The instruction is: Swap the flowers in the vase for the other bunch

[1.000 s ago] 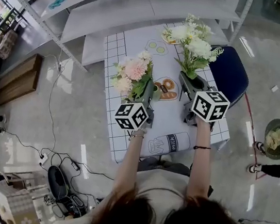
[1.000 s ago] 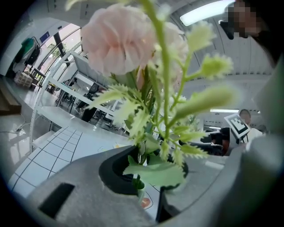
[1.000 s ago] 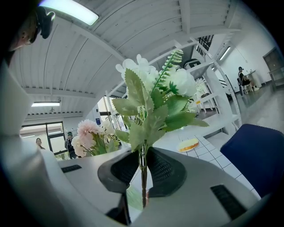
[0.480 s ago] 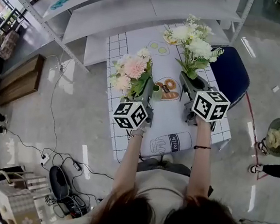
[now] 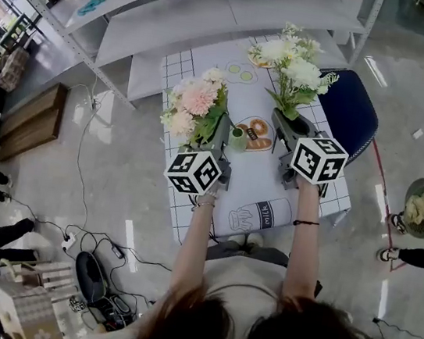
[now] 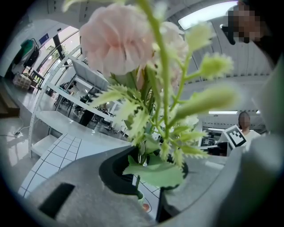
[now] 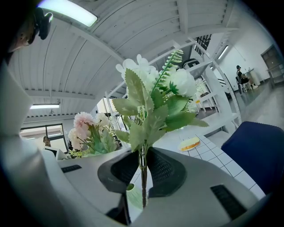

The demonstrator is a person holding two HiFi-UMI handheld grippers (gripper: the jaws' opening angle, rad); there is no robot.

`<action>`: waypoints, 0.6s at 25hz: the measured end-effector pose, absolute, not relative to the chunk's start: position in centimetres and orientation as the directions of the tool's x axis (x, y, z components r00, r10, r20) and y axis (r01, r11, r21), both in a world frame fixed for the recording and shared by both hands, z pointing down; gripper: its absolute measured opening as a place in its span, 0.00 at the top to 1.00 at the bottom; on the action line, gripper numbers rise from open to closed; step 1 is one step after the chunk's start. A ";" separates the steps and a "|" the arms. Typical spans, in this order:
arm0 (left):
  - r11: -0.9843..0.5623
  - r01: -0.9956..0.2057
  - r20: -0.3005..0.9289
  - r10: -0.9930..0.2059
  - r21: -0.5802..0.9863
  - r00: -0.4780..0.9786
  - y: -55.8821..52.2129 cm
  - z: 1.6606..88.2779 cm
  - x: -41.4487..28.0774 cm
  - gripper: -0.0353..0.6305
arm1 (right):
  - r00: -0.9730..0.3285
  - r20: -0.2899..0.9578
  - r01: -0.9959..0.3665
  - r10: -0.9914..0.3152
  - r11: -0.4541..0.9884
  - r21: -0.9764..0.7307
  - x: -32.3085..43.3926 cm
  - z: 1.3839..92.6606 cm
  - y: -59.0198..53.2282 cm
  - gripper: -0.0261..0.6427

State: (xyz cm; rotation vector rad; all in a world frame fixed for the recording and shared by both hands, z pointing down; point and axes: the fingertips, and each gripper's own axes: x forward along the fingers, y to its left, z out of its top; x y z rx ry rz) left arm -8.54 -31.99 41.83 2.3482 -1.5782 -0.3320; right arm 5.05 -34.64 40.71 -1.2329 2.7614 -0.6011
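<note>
- Left gripper (image 5: 217,146) (image 6: 148,177) pinches the stems of the pink bunch (image 5: 192,106) (image 6: 120,40), which stands upright above the table (image 5: 272,189).
- Right gripper (image 5: 287,132) (image 7: 143,177) is clamped on the stems of the white bunch (image 5: 294,66) (image 7: 151,97), also upright.
- The small green vase (image 5: 238,139) (image 6: 140,198) stands on the table between the two grippers, just right of the pink bunch's stems; whether their tips clear its mouth cannot be told.
- A blue chair (image 5: 351,110) sits at the table's right edge.
</note>
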 end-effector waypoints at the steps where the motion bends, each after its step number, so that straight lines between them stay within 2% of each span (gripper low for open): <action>1: -0.357 -0.860 -0.031 -0.928 0.365 0.372 -32.0 41.6 -8.6 0.85 | -0.678 0.103 -0.705 -0.728 0.604 -0.373 5.0 40.7 -34.6 0.88; 15: -0.370 -0.851 -0.078 -0.926 0.373 0.368 -31.4 38.6 -10.1 0.85 | -0.677 0.103 -0.702 -0.729 0.598 -0.386 4.6 40.9 -34.5 0.88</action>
